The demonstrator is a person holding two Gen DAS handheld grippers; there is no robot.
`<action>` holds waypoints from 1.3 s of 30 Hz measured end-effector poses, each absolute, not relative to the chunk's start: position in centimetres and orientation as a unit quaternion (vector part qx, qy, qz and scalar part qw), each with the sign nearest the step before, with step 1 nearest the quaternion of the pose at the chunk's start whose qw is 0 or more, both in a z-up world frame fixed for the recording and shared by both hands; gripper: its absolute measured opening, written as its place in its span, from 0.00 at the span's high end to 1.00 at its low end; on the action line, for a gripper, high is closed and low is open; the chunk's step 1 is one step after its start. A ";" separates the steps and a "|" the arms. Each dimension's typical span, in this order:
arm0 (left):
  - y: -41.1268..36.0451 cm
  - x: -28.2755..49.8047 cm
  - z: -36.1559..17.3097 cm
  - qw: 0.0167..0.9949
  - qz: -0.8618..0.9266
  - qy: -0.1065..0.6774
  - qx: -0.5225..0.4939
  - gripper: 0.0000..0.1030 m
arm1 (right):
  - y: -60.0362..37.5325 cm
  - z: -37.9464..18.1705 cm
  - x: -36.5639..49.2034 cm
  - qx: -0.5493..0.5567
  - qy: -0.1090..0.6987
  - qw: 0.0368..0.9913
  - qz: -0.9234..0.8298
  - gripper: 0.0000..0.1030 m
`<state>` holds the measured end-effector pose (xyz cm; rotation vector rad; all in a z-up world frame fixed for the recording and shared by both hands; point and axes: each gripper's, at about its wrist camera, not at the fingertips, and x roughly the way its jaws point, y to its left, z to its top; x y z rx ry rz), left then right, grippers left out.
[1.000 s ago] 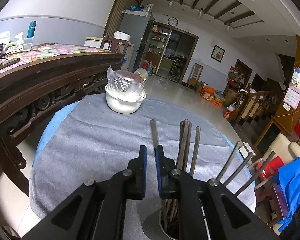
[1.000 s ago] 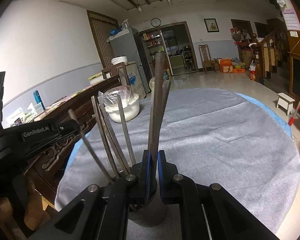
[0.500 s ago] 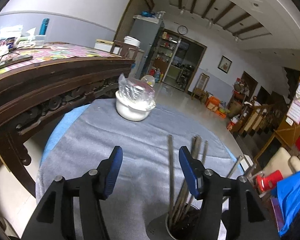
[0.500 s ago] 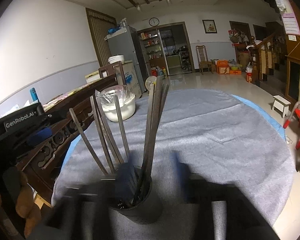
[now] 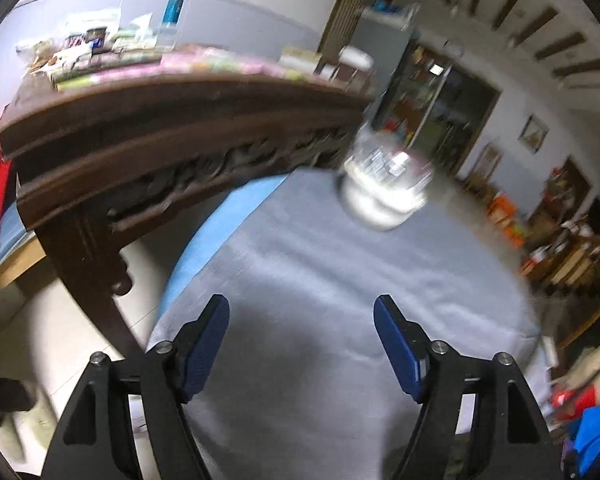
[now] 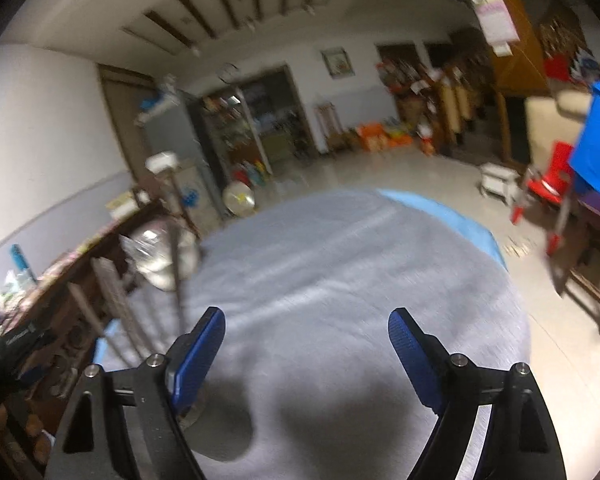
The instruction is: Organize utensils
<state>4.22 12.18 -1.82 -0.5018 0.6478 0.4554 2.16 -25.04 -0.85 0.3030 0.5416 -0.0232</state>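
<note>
Both views are blurred by motion. My left gripper (image 5: 302, 320) is wide open and empty above the grey cloth (image 5: 320, 280) of the round table. My right gripper (image 6: 306, 330) is also wide open and empty over the same cloth (image 6: 340, 260). Several long metal utensils (image 6: 176, 240) stand upright at the left of the right wrist view, their holder mostly hidden behind my left finger (image 6: 198, 344). The holder and utensils do not show in the left wrist view.
A white bowl covered with clear plastic (image 5: 384, 192) sits at the far side of the table; it also shows in the right wrist view (image 6: 156, 256). A dark carved wooden table (image 5: 160, 128) stands close on the left. Red chairs (image 6: 548, 184) stand right.
Both grippers were shut on utensils in the holder, then opened and let go. Both have pulled back and swung away; the holder has left the left wrist view.
</note>
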 end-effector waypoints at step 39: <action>12.7 17.2 -12.7 0.877 0.204 0.425 -0.097 0.27 | -30.7 -11.5 19.7 0.059 0.432 0.889 -0.135 0.06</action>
